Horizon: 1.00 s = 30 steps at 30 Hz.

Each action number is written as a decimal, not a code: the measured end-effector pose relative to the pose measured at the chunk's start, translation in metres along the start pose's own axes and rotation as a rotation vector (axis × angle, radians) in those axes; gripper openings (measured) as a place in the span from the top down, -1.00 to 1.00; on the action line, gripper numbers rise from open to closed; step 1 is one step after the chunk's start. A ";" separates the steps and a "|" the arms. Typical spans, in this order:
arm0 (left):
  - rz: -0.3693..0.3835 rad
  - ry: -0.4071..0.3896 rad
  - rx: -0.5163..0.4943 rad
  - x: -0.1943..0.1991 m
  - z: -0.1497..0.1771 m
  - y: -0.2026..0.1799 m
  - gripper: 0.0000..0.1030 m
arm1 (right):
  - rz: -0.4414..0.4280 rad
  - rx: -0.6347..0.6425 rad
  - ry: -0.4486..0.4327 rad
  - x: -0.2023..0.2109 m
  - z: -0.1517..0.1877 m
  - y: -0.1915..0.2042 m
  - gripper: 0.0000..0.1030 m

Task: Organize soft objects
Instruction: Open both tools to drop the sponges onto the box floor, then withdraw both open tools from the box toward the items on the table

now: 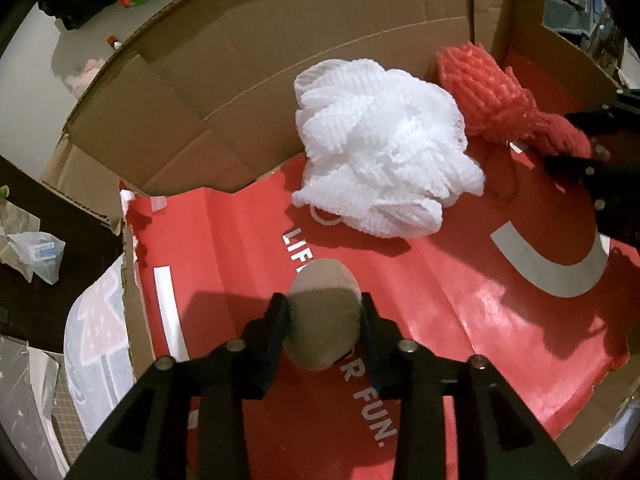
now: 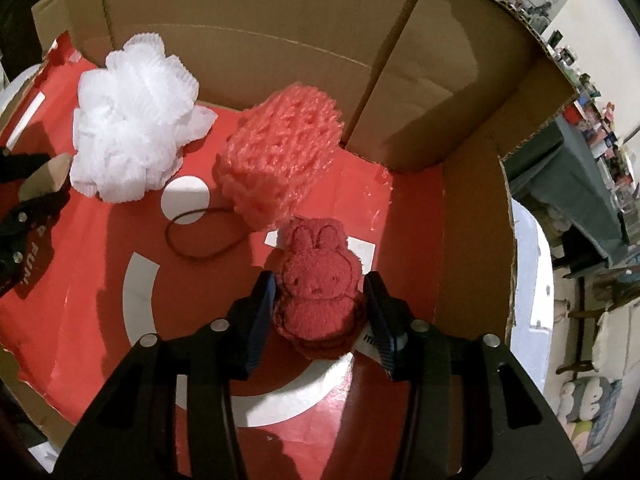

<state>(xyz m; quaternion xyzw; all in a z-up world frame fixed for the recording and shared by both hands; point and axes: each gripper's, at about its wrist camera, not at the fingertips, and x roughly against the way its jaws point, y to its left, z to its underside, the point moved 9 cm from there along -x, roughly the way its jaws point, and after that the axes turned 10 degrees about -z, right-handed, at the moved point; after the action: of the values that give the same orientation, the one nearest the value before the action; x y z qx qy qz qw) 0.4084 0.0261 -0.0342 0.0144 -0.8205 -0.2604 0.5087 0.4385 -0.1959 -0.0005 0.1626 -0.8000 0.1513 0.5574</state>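
Note:
My left gripper (image 1: 324, 312) is shut on a beige round sponge (image 1: 324, 316) and holds it over the red floor of a cardboard box (image 1: 200, 80). My right gripper (image 2: 320, 292) is shut on a red bunny-shaped plush pad (image 2: 316, 292), also inside the box. A white mesh bath puff (image 1: 380, 148) lies on the red floor; it also shows in the right wrist view (image 2: 132, 124). A coral mesh puff (image 2: 276, 160) with a dark loop cord (image 2: 200, 236) lies beside it, against the box wall. The right gripper shows at the left wrist view's right edge (image 1: 576, 136).
The box has tall brown walls (image 2: 280, 40) and a red printed liner (image 1: 480, 300). Outside it on the left are plastic bags (image 1: 32, 252) and a patterned cloth (image 1: 96, 340). Cluttered furniture (image 2: 580, 168) stands outside on the right.

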 end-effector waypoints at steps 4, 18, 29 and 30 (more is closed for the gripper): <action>0.029 -0.003 0.026 0.006 0.003 0.002 0.04 | 0.006 0.034 -0.005 0.005 0.004 0.013 -0.15; 0.092 -0.257 0.189 0.118 0.030 0.027 -0.76 | -0.007 0.004 -0.201 0.113 0.025 0.025 -0.52; 0.100 -0.512 0.302 0.222 0.088 0.029 -0.99 | -0.057 0.004 -0.485 0.233 0.088 0.059 -0.74; 0.106 -0.527 0.309 0.228 0.094 0.026 -0.99 | -0.064 0.004 -0.504 0.240 0.095 0.063 -0.75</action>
<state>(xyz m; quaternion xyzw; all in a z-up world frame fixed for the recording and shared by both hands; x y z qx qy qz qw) 0.2257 0.0219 0.1333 -0.0193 -0.9536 -0.1005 0.2832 0.2528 -0.2012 0.1898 0.2214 -0.9078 0.0897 0.3446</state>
